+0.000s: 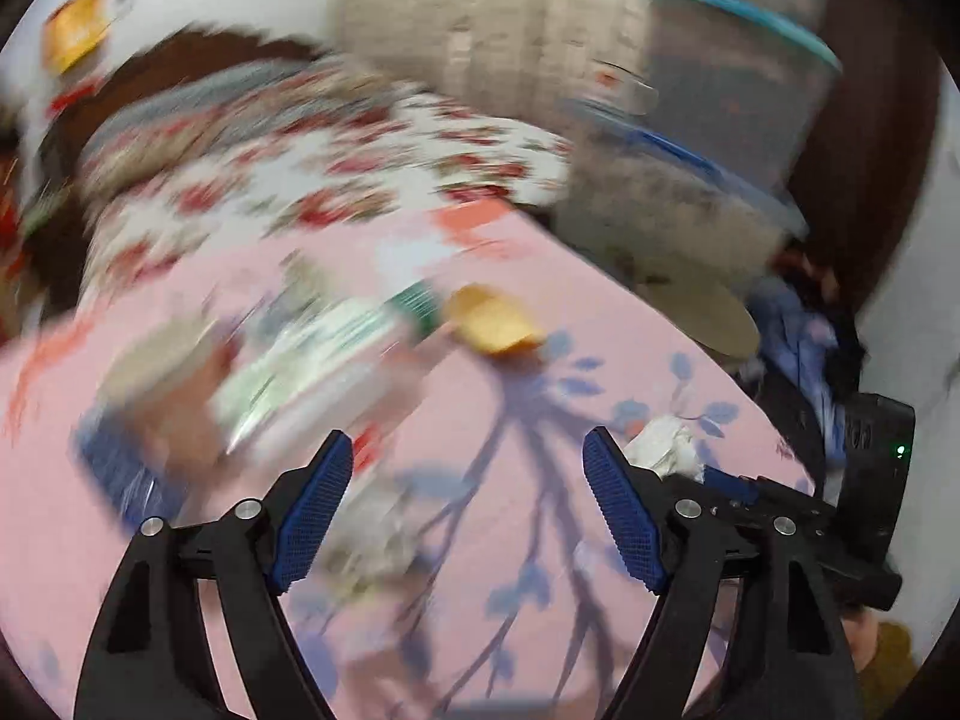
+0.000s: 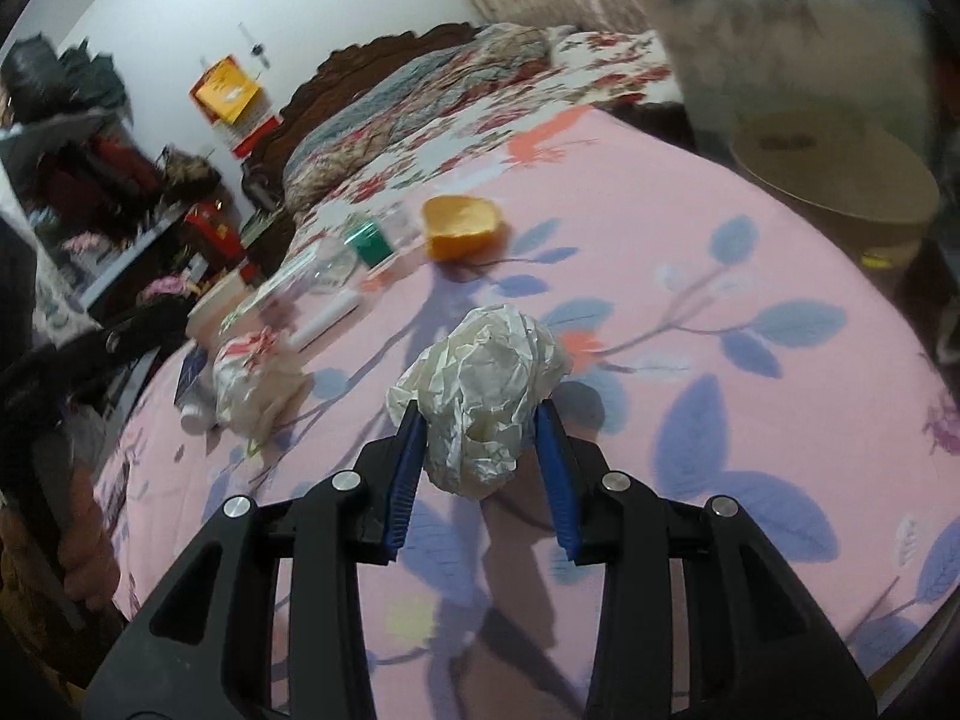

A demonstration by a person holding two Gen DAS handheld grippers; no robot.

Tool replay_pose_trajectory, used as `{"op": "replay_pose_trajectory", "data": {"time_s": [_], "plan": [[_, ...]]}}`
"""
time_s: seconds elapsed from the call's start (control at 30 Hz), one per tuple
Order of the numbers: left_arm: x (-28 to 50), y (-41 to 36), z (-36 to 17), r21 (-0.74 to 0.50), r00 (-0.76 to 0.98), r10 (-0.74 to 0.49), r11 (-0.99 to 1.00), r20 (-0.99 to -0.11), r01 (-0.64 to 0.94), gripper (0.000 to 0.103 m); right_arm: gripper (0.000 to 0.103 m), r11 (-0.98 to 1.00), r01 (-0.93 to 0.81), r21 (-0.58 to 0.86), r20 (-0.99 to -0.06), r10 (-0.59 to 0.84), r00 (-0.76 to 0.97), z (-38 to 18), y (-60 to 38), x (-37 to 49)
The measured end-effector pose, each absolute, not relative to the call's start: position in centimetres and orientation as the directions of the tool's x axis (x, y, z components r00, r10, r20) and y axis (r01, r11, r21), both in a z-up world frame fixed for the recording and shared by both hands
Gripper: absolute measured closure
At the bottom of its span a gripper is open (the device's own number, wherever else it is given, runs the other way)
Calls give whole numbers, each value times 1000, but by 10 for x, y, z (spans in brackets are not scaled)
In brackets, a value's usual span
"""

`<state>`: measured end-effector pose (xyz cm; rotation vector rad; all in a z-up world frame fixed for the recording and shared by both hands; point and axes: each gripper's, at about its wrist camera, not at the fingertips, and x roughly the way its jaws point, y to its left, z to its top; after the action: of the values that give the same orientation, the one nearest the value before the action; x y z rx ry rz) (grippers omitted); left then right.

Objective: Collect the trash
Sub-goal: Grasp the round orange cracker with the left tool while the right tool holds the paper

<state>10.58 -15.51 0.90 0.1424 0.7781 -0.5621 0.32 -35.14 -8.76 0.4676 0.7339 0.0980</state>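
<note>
White crumpled paper ball point(image 2: 483, 396) sits between right gripper point(image 2: 480, 420) fingers, clamped at its lower half, raised over pink bedsheet point(image 2: 690, 228). Likely light, soft, crushable; grip across middle, gently. Left gripper point(image 1: 468, 450) spread wide, holding nothing.

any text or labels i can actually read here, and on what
None can be read.
Yellow and red box by the wall: print too small.
Crumpled wrapper with red marks: illegible.
Green-capped bottle: label blurred.
Paper ball in the right gripper: blank.
</note>
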Motion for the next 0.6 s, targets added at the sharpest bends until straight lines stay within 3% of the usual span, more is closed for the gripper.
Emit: {"op": "replay_pose_trajectory", "data": {"time_s": [0.13,0.2,0.33,0.4,0.43,0.6], "plan": [[138,-241,-13,171,556,-326,729,-765,663,47,63,877,97,470,-602,239,762,-86,-373,-6],[163,-272,-34,212,511,-256,694,-821,688,59,63,865,106,491,-593,243,767,-87,-383,-10],[204,-302,-68,193,413,-166,692,-895,696,63,63,829,124,546,-573,261,777,-93,-405,-12],[222,-303,-78,142,364,-155,728,-919,670,82,63,810,134,570,-563,267,783,-96,-415,-13],[228,-301,-75,101,355,-190,745,-915,659,93,63,803,136,580,-558,270,785,-97,-419,-14],[212,-289,-44,-5,347,-312,751,-885,661,99,63,775,131,619,-534,292,794,-100,-432,-16]]}}
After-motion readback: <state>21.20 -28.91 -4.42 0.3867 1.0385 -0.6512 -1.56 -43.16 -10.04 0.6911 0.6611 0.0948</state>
